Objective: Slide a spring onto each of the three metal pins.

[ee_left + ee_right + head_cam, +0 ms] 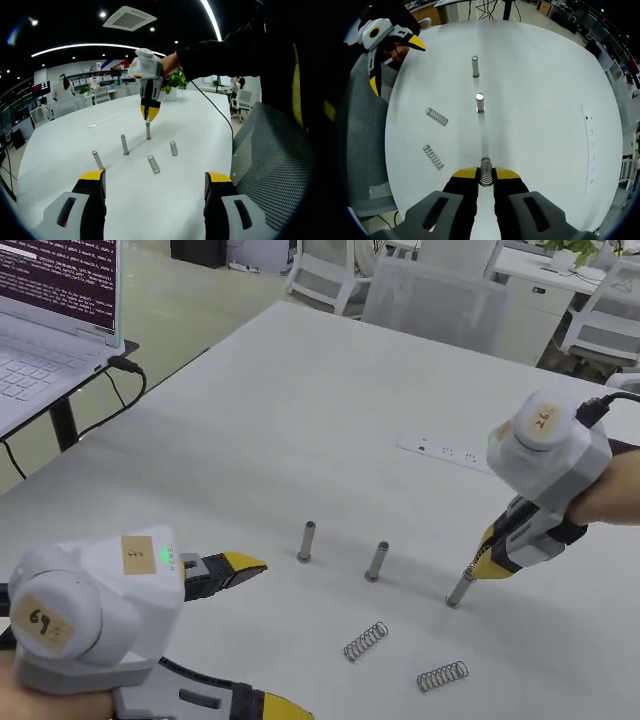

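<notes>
While the white table [300, 410] carries the whole job, the left gripper [155, 177] hangs low at the near side, jaws spread wide with nothing between them, well apart from the pins. The right gripper [486, 181] stands over the end pin [458, 590], jaws narrowed on the held spring [486, 176]. The spring's lower end meets the pin's top; how far the coils have gone over it, cannot tell. The middle pin [377, 561] and far pin [306, 542] stand upright and bare. The first loose spring [366, 640] and second loose spring [442, 676] lie flat on the table, near the pins. Judgement: first spring in hand and not seated, two pins to go.
</notes>
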